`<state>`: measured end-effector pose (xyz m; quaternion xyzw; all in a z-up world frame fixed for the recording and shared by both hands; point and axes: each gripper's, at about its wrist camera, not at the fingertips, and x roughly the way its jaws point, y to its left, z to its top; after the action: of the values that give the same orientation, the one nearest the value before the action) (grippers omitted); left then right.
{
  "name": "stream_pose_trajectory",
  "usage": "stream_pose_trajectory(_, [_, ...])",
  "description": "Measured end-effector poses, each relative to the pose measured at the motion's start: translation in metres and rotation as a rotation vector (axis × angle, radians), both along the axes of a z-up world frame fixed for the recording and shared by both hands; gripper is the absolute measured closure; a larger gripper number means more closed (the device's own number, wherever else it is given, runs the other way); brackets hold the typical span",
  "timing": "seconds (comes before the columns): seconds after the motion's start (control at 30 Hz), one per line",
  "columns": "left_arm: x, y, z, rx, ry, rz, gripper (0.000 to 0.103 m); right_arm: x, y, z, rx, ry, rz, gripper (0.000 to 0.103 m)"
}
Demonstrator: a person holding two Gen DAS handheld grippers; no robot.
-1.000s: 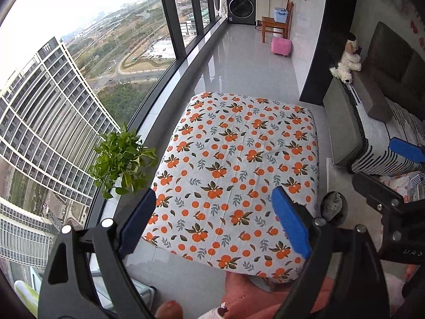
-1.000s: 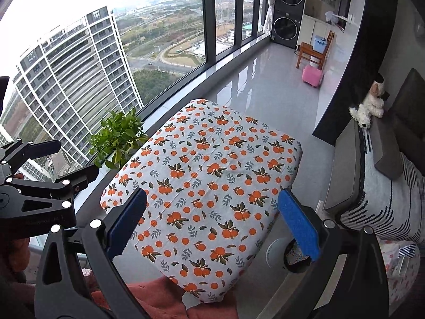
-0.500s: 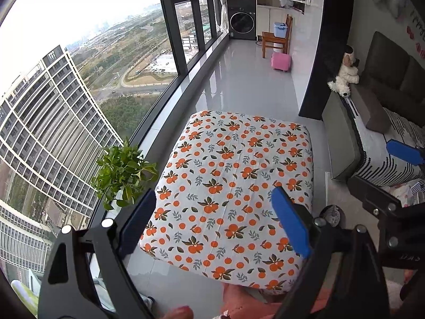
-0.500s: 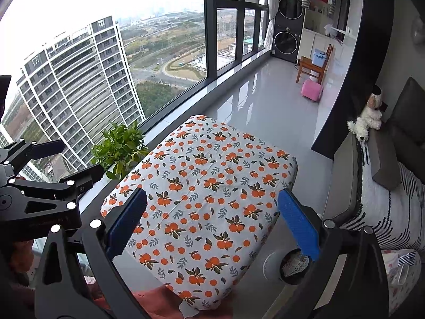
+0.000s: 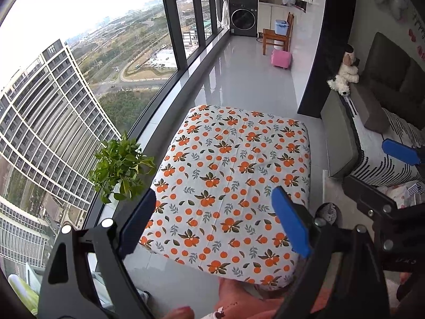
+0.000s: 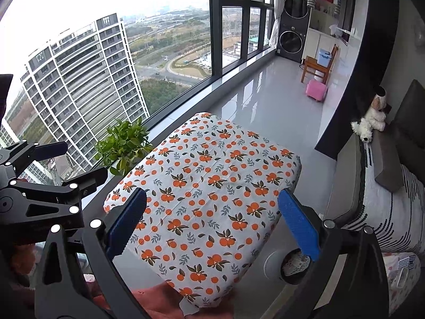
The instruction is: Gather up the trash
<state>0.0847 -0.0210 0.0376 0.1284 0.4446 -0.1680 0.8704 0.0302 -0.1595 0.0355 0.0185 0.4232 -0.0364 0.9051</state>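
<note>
A small round bin with a dark rim, holding crumpled pale trash, stands on the floor at the lower right of the right wrist view, just beside the right edge of a tabletop covered in a white quilted cloth printed with oranges and leaves. In the left wrist view the same bin peeks out at the right, partly hidden behind the tool's frame. No loose trash can be made out on the cloth itself.

The left tool hangs over the near part of the tabletop with its blue-padded jaws wide apart and nothing between them. The right tool hangs likewise, jaws spread wide and empty, its right pad in front of the bin in the picture. Each tool appears in the other's view: the right tool at the right edge of the left wrist view, the left tool at the left edge of the right wrist view.

A leafy green potted plant stands on the window ledge just left of the tabletop. Beyond the tall dark-framed windows a white high-rise block fills the left of both views. A glossy grey floor runs toward the upper middle, where a wooden chair carrying a light blue box, a pink stool and a stacked black washer and dryer stand. At the right, a white plush dog sits on a grey sofa draped with a striped cover.
</note>
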Motion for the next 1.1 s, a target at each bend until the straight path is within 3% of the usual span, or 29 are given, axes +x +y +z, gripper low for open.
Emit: stream_pose_trajectory(1.1, [-0.0033,-0.0015,0.0023,-0.006,-0.004,0.003,0.014,-0.0039,0.0036,-0.0002,0.005,-0.002,-0.001,0.007])
